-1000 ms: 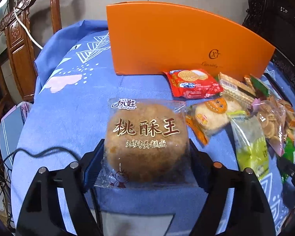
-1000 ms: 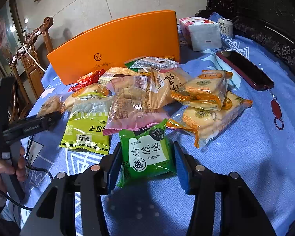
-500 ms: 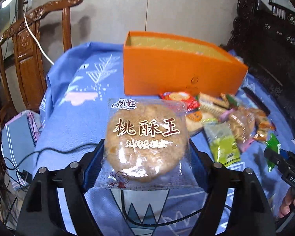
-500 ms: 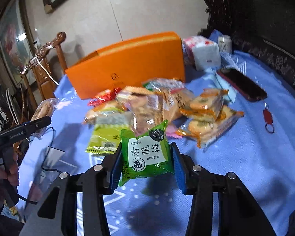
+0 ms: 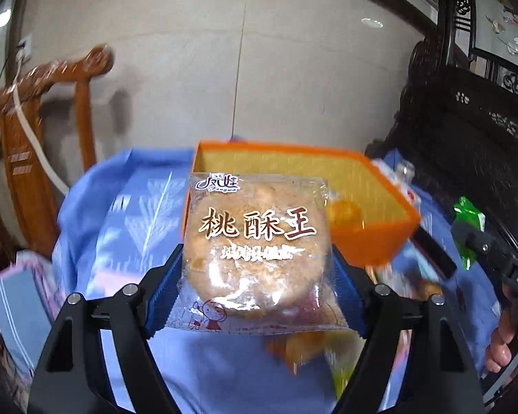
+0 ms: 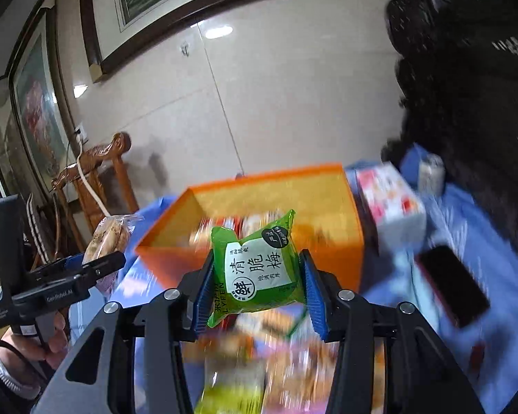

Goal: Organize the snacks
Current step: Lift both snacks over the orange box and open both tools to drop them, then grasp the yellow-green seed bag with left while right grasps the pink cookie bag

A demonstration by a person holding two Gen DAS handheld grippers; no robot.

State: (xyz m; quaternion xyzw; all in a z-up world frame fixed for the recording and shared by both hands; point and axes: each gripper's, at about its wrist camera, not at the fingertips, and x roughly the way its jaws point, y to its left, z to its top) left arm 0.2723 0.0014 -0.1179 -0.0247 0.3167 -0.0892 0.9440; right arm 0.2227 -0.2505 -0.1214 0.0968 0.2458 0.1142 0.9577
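Loose snacks on the desk are blurring beyond recognition; left tongs are clamping a round cake packet, right tongs a crinkly green pouch.

The left tongs clamp a clear-wrapped cookie between blue pads, pointing toward 12 o'clock and tilted downward. The right tongs pinch a green packet likewise. At 8 o'clock in the right view, a hand grips the left handle.

One orange box — one walnut cake pack, one green plum packet, one tissue pack
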